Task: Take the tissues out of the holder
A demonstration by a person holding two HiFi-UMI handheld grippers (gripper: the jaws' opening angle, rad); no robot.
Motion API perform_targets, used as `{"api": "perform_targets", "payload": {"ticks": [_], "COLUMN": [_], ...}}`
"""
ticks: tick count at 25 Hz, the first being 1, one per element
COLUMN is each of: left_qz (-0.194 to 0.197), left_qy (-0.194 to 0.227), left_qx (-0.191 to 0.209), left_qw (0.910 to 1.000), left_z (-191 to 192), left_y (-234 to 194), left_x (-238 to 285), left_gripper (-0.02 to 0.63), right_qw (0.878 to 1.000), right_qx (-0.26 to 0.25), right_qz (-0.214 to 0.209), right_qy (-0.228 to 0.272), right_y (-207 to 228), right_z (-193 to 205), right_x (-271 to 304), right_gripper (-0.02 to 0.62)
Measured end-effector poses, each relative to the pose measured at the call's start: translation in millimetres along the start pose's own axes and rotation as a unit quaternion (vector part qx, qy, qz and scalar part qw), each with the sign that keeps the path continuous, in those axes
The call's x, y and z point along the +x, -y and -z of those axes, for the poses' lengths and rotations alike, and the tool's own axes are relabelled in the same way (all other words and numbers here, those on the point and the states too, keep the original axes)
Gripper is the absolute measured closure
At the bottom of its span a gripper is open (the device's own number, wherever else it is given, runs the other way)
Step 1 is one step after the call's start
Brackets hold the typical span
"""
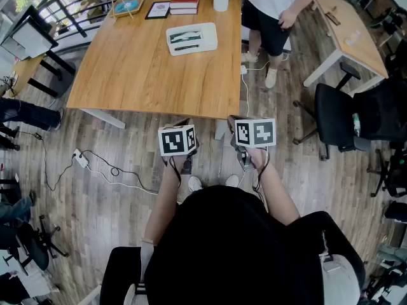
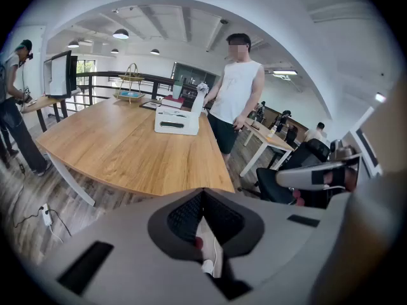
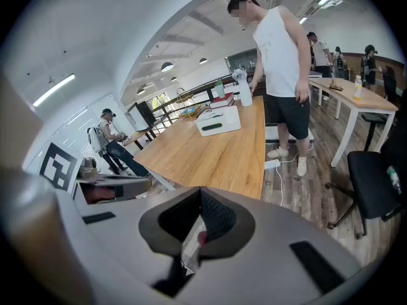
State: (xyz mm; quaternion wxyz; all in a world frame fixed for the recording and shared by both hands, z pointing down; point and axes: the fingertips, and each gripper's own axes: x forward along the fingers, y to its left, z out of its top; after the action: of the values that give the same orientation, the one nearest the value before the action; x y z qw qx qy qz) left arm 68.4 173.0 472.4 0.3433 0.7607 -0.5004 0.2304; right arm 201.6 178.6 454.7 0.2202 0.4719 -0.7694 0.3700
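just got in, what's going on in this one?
Nothing has been picked up yet. A person stands just short of the wooden table with the left gripper and the right gripper held low in front of them. Both have their jaws together and hold nothing. The white tissue holder sits untouched toward the table's far side. A bystander stands at the far corner.

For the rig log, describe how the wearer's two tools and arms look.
The left tool and right tool are light grey moulded shells with dark ribbed pads in a dark recess. Each carries a white cube with black square markers. The wearer has a black top, no sleeves over the forearms.
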Motion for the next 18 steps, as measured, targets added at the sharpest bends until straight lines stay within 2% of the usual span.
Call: {"api": "perform_targets", "payload": {"ticks": [18], "left_qz": [-0.001], "left_qy": [-0.005], "left_qx": [-0.005], "left_qw": [1.0], "left_z": [7.0], "left_y": [8.5], "left_x": [1.3], "left_gripper": [0.595], "right_qw": [1.0], "right_qx": [0.015], "right_qz": [-0.012], "right_qy": [0.011], "right_y": [6.6], "right_z": [2.6], "right_x": [-8.1], "right_gripper": [0.584]}}
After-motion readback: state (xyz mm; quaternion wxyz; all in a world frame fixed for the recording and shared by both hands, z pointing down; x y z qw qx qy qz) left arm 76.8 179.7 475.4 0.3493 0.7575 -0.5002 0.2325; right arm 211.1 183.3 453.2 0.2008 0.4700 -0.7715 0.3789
